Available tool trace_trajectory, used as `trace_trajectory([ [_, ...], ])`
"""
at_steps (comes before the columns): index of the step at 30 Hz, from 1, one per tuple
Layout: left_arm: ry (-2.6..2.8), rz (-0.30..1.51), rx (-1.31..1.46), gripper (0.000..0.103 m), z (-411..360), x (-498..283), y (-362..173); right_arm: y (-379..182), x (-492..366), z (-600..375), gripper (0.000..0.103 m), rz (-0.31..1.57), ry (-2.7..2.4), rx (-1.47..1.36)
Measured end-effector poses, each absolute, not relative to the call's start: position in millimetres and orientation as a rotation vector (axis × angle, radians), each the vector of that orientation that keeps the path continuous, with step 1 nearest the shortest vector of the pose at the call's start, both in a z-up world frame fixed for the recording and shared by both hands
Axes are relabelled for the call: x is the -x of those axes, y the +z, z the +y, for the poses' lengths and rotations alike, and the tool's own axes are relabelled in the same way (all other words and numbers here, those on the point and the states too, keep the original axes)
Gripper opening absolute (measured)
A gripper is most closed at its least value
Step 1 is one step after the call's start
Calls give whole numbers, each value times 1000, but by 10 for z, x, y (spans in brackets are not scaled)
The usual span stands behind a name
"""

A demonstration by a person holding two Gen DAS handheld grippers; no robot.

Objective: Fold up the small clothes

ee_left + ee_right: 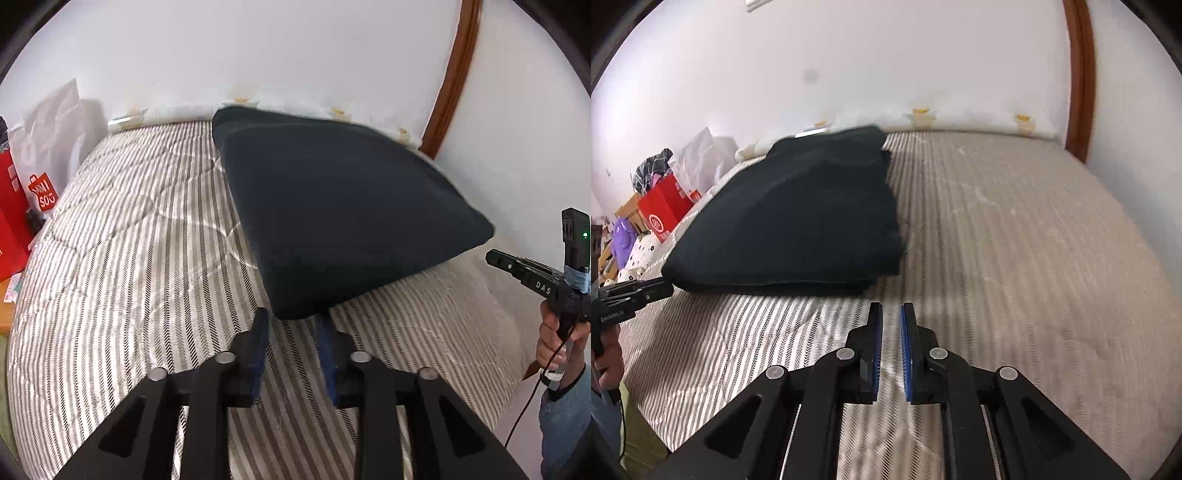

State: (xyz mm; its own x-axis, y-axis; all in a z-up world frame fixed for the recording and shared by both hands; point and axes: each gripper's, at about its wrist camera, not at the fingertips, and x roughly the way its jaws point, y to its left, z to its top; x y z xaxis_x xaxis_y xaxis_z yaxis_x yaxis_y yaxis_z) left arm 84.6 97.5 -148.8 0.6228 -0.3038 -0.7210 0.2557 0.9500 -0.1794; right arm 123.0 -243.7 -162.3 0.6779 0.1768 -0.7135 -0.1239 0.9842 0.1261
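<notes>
A dark folded garment (343, 218) lies on the striped bed (122, 258), toward the far side near the white wall (258, 48); its surface is smooth and its edges look slightly blurred. In the left wrist view the left claw (293, 325) sits just in front of the garment's near corner, its jaws partly apart; the corner hangs over the tips, and I cannot tell whether the pads touch it. In the right wrist view the right claw (891, 314) hovers over bare bed just short of the garment's near edge, its blue pads (905, 354) close together with a narrow gap and nothing between them. Each claw shows at the edge of the other's view, held in a hand (554, 343). A red box (663, 210) and a white bag (51, 122) stand beyond the bed's left side, and a wooden frame (1080, 74) rises at the right
</notes>
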Motion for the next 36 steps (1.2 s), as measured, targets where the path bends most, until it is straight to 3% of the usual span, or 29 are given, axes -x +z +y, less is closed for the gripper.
trace_trajectory([
  [3,-329,783,72,41,971,-766,-1376,-1430,-1217,-2481,29,757,194,-95],
  [4,-332,773,77,43,962,-764,-1348,-1381,-1236,-2461,40,740,204,-103],
  [10,-307,778,81,43,849,-975,-1338,-1416,-1651,-2387,43,744,235,-212],
  [12,-292,787,90,43,831,-1061,-1352,-1513,-1853,-2430,37,780,233,-297],
  [14,-266,798,90,44,826,-1163,-1372,-1554,-1963,-2417,9,797,217,-311],
  [15,-257,803,91,45,831,-1183,-1377,-1548,-1996,-2394,3,804,233,-295],
  [18,-256,824,124,47,865,-1244,-1401,-1424,-1870,-2518,3,698,263,-325],
  [31,-213,830,141,53,846,-1612,-1399,-1288,-2005,-2171,10,714,182,-115],
  [36,-199,830,133,53,851,-1764,-1371,-1382,-2196,-1995,10,814,122,14],
])
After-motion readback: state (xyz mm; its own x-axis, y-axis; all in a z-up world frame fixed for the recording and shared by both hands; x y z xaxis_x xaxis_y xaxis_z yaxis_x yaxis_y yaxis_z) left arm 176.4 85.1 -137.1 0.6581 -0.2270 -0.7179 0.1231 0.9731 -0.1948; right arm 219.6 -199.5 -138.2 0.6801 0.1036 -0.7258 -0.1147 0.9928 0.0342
